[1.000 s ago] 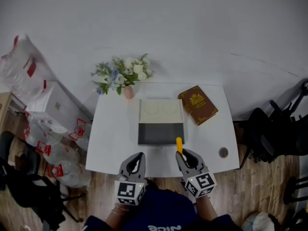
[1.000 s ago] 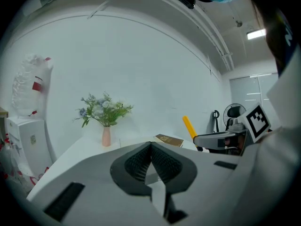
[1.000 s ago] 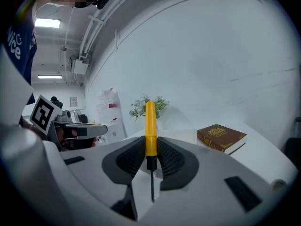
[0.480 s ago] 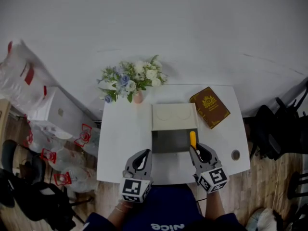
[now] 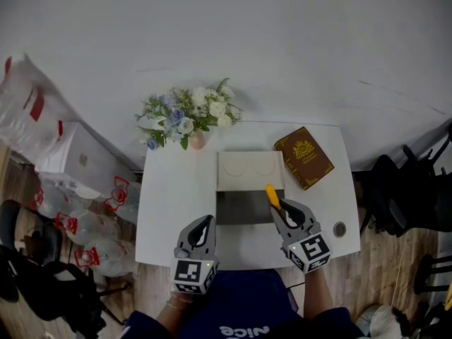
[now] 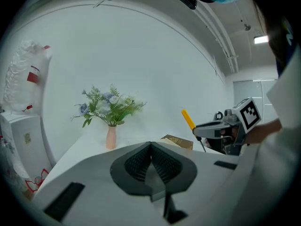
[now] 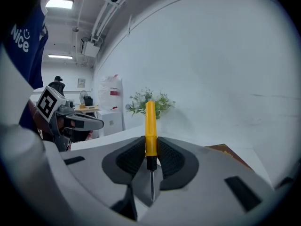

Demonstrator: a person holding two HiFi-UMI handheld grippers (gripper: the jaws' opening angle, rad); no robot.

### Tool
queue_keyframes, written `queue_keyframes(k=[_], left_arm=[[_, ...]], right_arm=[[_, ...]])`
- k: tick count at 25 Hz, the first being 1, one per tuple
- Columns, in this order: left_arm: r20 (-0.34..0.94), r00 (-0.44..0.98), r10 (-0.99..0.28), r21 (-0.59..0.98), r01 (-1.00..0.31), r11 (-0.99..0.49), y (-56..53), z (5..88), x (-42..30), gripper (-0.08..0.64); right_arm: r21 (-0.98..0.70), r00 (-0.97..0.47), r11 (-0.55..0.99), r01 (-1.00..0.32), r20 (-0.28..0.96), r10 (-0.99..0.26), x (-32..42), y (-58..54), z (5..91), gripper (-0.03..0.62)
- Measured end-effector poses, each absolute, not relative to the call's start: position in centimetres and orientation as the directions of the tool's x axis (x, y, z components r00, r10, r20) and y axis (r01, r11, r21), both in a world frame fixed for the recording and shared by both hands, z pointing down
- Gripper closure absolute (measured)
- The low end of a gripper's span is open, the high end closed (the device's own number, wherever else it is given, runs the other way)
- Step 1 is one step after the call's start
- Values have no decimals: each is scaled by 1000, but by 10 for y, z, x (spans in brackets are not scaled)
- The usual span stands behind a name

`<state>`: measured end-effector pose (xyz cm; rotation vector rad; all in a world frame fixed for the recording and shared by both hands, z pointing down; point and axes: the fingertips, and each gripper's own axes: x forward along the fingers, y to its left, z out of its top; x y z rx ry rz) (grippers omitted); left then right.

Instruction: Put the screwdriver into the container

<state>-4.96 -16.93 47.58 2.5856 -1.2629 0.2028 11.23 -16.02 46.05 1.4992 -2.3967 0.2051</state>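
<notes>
Right tool (image 5: 284, 209) pinches the screwdriver (image 5: 271, 195), handle outward, over the container's (image 5: 240, 210) right side; left tool (image 5: 203, 226), pressed together and empty, hovers over the counter's (image 5: 166, 189) near part

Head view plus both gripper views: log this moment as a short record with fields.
surface: white table
container: open, dark inside, pale lid behind it
screwdriver: yellow handle, shaft pointing back along the gripper
right: right gripper shut on the handle
screwdriver place: in the air by the container's right front corner, not inside yet
left: left gripper shut, nothing between its jaws
others: brown book right of the lid, flowers at the back left
</notes>
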Motion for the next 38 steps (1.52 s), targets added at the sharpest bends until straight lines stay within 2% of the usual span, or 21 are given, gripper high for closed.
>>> queue_keyframes(k=[15, 26, 31, 38], left_arm=[[246, 513, -822, 156, -858, -489, -163, 478, -57, 543], [263, 474, -840, 157, -880, -447, -162, 484, -67, 543], [285, 474, -833, 156, -880, -448, -161, 490, -70, 543], [303, 470, -829, 151, -883, -445, -157, 493, -75, 543]], right_arm=[[184, -542, 687, -703, 487, -685, 84, -187, 498, 497], [143, -553, 766, -626, 612, -566, 72, -189, 550, 497], [186, -524, 799, -572, 667, -530, 67, -193, 568, 497], [118, -534, 825, -552, 710, -459, 58, -198, 594, 497]])
